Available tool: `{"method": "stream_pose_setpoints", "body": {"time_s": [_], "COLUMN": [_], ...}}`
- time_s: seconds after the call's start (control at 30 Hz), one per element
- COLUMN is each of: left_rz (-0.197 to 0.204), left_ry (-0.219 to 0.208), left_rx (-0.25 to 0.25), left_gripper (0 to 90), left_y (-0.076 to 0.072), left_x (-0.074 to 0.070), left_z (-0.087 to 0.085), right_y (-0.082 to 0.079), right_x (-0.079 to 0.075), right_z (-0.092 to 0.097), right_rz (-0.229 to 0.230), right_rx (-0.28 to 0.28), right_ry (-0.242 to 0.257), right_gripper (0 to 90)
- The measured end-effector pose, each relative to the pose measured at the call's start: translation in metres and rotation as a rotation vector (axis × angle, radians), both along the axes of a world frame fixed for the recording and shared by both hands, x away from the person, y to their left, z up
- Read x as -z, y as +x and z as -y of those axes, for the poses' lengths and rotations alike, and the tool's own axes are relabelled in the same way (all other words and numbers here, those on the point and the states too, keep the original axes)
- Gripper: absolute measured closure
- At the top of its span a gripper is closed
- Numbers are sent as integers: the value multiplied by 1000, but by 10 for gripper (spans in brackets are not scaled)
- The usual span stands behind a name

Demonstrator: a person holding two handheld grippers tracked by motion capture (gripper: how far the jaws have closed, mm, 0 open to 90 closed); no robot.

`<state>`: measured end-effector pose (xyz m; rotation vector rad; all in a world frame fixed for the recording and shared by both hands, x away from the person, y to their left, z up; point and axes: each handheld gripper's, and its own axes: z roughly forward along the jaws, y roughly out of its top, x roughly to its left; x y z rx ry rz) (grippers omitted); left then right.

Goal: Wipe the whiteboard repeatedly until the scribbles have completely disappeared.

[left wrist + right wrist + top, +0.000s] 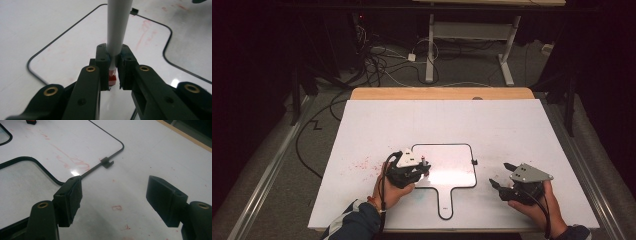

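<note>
Two grippers | your left gripper pinches the grey marker over the whiteboard | your right gripper gapes wide, holding zip

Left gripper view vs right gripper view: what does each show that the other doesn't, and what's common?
Left gripper view: the left gripper shut on a grey marker, red tip down near the board. Right gripper view: the right gripper with jaws wide apart and nothing between them, and the wooden table edge. Both: the black-rimmed whiteboard with faint red smears, its small edge clip, and the white tabletop.
</note>
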<state>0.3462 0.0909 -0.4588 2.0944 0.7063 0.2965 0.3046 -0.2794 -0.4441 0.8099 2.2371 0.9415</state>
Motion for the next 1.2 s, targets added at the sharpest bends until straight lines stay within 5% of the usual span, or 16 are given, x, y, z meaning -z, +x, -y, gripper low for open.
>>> {"method": "stream_pose_setpoints", "body": {"time_s": [0.13, 0.27, 0.47, 0.67, 0.9, 1.2], "left_rz": [-5, 0, 27, -11, -43, -9], "left_ry": [-27, -51, -17, 15, -18, -7], "left_rx": [-13, 14, 76, 14, -24, 82], "left_gripper": [791, 791, 791, 791, 791, 791], "left_y": [-3, -5, -7, -10, -16, -27], "left_x": [3, 5, 2, -1, 1, 1], "left_z": [-4, 9, 33, 7, -16, 21], "right_y": [0, 0, 0, 0, 0, 0], "right_x": [0, 2, 1, 0, 0, 1], "right_z": [-1, -2, -2, 1, -1, -2], "right_rz": [3, -2, -1, 4, 6, 0], "right_rx": [-3, -6, -6, -1, 2, 1], "right_ry": [-4, -8, -8, -7, -13, -16], "right_gripper": [295, 295, 294, 295, 295, 293]}}
